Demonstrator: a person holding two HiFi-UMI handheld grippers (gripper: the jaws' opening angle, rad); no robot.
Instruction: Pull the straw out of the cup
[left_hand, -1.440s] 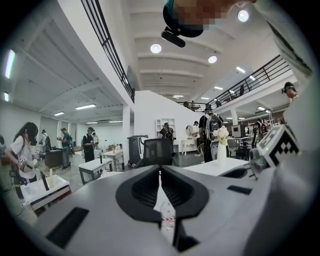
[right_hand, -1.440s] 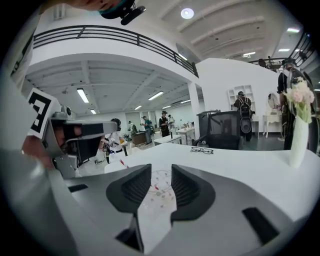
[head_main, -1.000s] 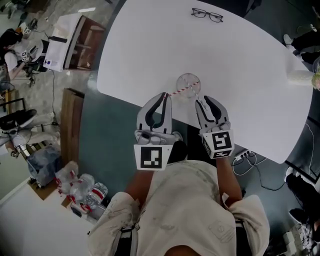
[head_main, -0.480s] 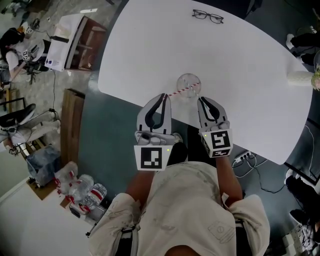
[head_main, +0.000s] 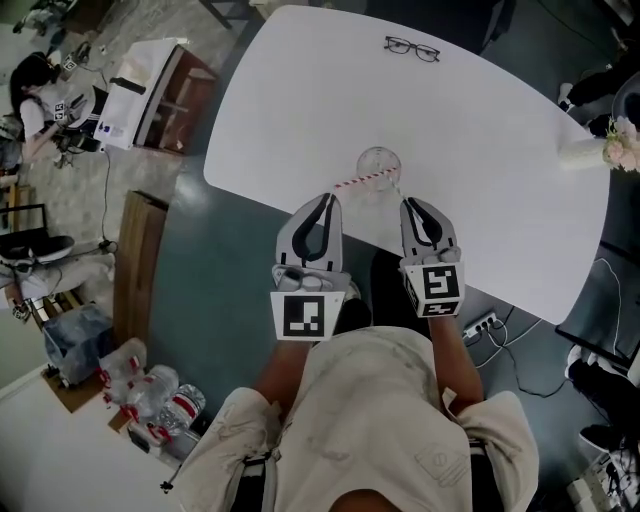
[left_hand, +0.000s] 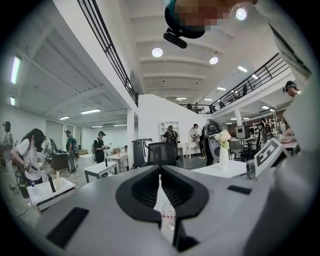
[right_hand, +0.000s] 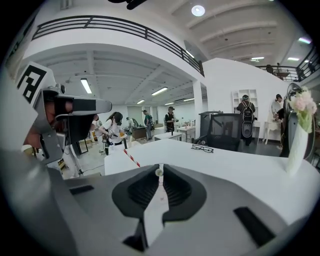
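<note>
A clear cup (head_main: 378, 165) stands near the front edge of the white table (head_main: 480, 130). A red-and-white striped straw (head_main: 362, 179) leans out of it toward the left. My left gripper (head_main: 324, 198) is shut, its tip just short of the straw's outer end. Through its lower gap in the left gripper view I see the cup (left_hand: 169, 216). My right gripper (head_main: 410, 203) hangs right of the cup; its jaws have just been closing and now stand shut with nothing between them. In the right gripper view the straw (right_hand: 131, 157) shows left of the right gripper (right_hand: 159, 172).
Glasses (head_main: 412, 48) lie at the table's far edge. A vase of flowers (head_main: 590, 150) stands at the right end. On the floor to the left are a wooden cabinet (head_main: 135, 270) and several plastic bottles (head_main: 150, 395). A power strip (head_main: 478, 325) lies under the table's right side.
The right gripper's jaws went from wide open to shut. Both grippers drew back a little from the cup toward my body. The cup and straw stayed put.
</note>
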